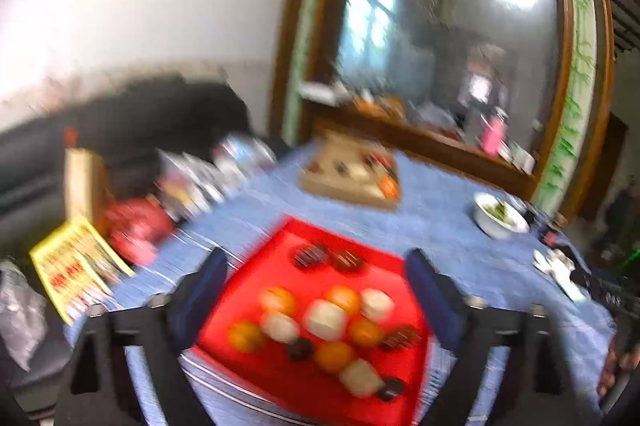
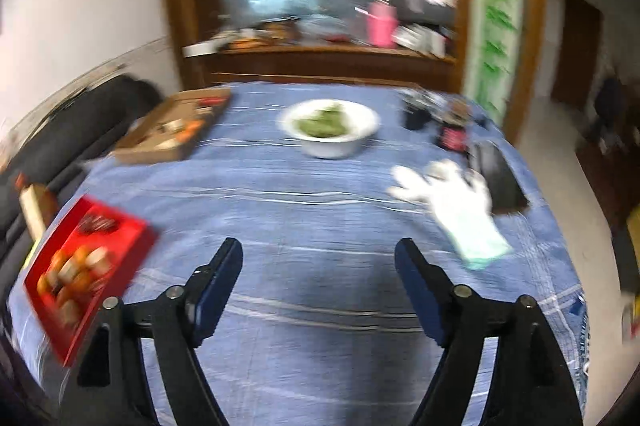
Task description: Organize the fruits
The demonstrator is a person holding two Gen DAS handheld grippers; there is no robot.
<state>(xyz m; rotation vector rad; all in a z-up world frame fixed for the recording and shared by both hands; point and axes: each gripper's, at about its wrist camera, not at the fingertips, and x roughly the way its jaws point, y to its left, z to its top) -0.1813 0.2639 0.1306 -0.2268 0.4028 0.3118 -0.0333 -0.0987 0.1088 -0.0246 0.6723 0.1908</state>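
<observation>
A red tray [image 1: 280,258] lies on the blue tablecloth, just ahead of my left gripper [image 1: 316,266]. It holds several orange fruits [image 1: 344,298], white wrapped fruits [image 1: 325,318] and dark round fruits [image 1: 310,256], all blurred. The left gripper is open and empty, its jaws either side of the tray. In the right wrist view the red tray [image 2: 132,238] lies at the far left. My right gripper [image 2: 319,254] is open and empty over bare blue cloth.
A cardboard box [image 1: 352,173] [image 2: 168,129] with small items stands farther back. A white bowl of green food [image 2: 330,125] [image 1: 498,216], a white glove [image 2: 452,201] and dark items [image 2: 452,129] lie to the right. Bags and a yellow booklet [image 1: 72,262] lie at the left.
</observation>
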